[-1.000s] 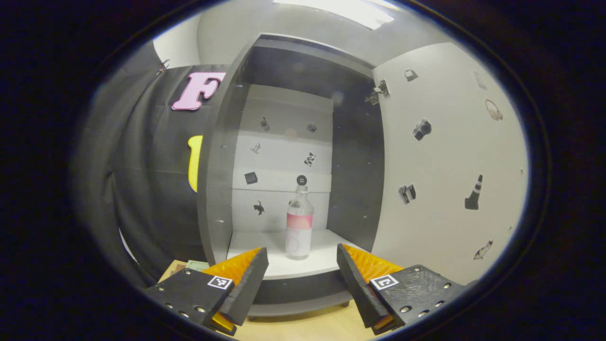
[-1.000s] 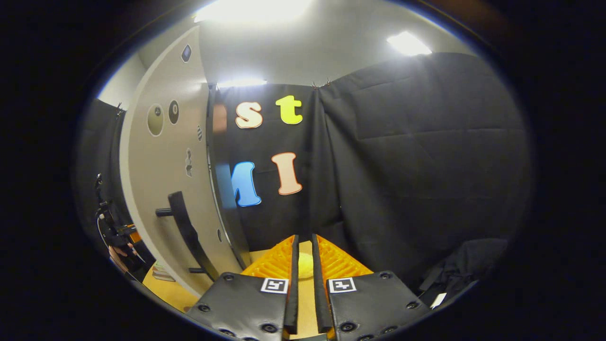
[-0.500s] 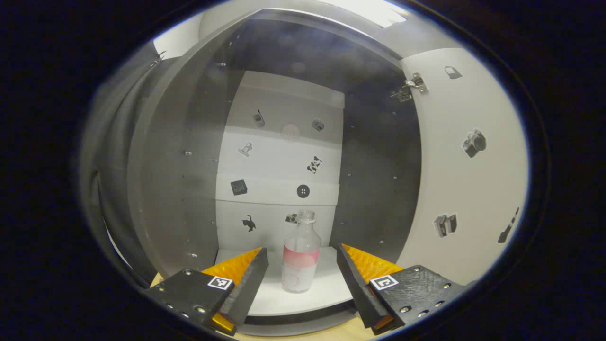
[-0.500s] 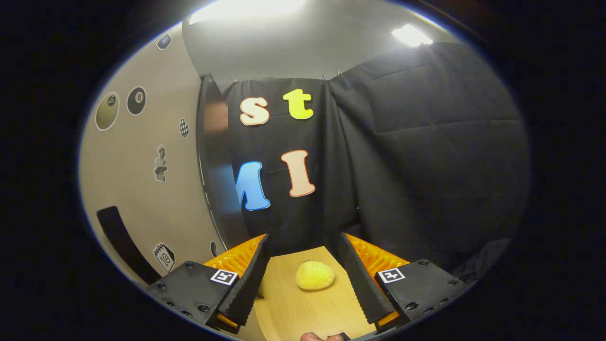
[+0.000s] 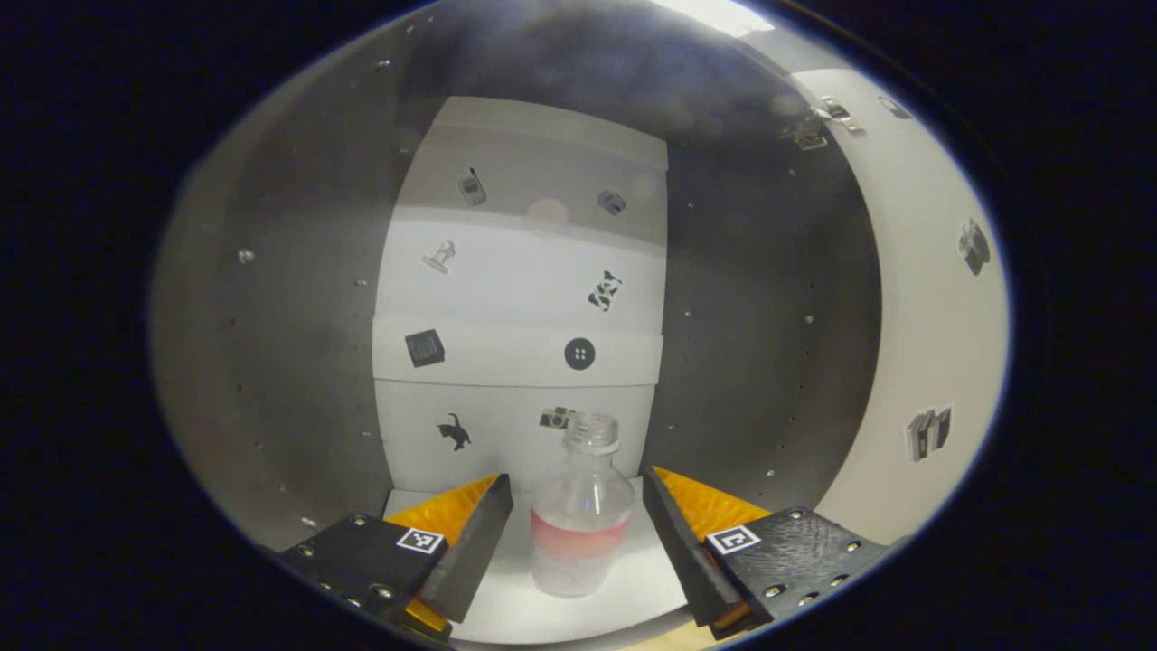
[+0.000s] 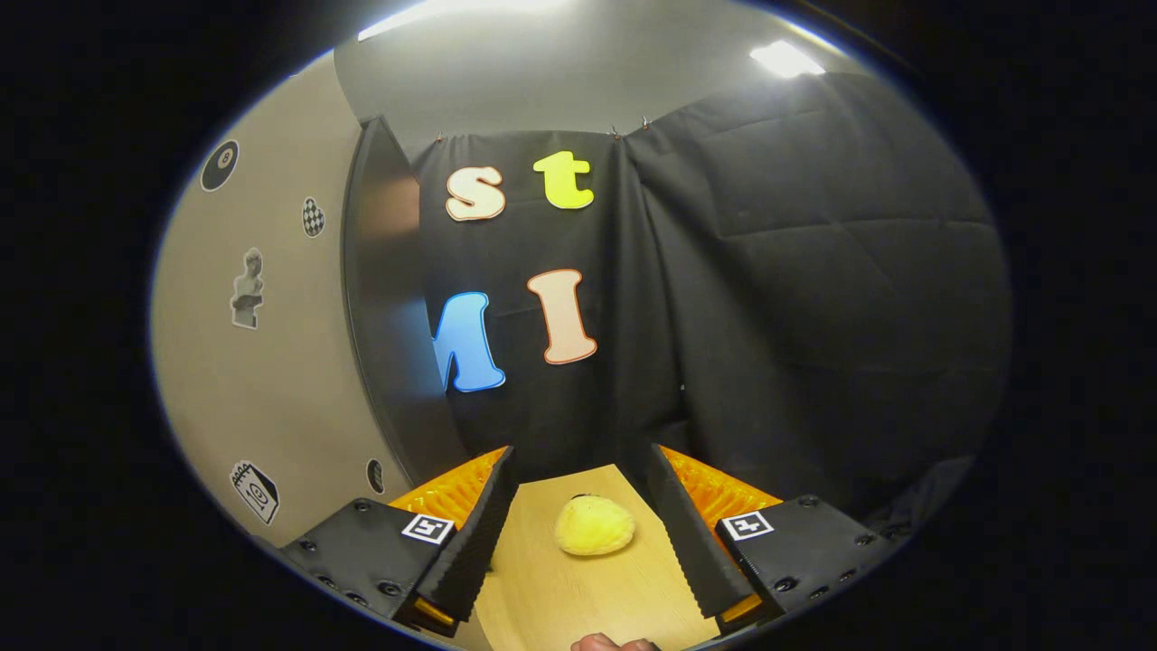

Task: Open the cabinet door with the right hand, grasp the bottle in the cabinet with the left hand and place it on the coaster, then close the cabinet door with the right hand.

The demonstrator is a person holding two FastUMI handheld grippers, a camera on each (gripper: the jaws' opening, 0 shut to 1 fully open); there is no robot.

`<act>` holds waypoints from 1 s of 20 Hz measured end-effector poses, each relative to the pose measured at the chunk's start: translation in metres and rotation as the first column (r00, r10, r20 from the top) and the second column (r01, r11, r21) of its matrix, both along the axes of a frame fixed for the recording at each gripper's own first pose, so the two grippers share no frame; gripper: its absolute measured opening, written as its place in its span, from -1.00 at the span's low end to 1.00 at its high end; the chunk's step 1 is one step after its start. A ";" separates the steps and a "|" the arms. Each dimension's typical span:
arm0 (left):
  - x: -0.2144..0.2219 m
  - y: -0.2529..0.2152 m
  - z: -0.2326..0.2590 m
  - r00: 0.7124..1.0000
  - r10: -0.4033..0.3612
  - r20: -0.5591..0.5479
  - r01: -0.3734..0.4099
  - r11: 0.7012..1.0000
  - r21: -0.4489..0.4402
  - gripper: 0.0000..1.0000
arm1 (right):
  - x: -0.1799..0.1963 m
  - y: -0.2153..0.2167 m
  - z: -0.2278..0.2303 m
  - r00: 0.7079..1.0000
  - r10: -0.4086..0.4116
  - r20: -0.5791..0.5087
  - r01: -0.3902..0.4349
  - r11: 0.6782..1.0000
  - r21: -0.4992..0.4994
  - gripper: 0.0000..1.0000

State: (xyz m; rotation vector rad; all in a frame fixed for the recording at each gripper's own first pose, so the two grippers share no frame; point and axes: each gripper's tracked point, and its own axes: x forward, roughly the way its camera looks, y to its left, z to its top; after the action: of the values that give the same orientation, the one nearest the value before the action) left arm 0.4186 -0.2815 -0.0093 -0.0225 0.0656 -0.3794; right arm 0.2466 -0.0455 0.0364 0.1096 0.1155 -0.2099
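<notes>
**Left gripper at the bottle, right gripper idle over the table**

In the left gripper view, my left gripper (image 5: pixel 577 493) reached into the open cabinet (image 5: pixel 298 344) with its fingers spread wide. The bottle (image 5: pixel 581 515) stood upright on the white cabinet floor (image 5: pixel 633 583), between my two fingers, with a gap on either side; neither finger touched it. It was clear, uncapped, with a pink band round its middle. Small stickers dotted the pale back panel (image 5: pixel 524 298) behind it. The cabinet door (image 5: pixel 940 344) stood swung out to the right.

In the right gripper view, my right gripper (image 6: pixel 578 488) hung over the wooden table (image 6: pixel 578 597) with its fingers apart, holding nothing. A yellow soft thing (image 6: pixel 594 526) lay on the table between them, ahead of the tips and untouched. The door's pale face (image 6: pixel 271 380) rose just to my left, edge-on against the black cloth (image 6: pixel 813 298).
</notes>
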 end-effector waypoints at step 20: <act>0.009 -0.007 -0.023 0.999 0.004 -0.032 -0.004 1.000 -0.026 0.41 | 0.032 -0.011 -0.029 0.996 0.042 -0.079 -0.042 0.999 0.005 0.84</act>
State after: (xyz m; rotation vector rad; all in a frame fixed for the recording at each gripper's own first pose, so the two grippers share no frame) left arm 0.4278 -0.2888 -0.0325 -0.0546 0.0923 -0.3760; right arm 0.2784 -0.0569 0.0072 0.1021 0.1971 -0.1722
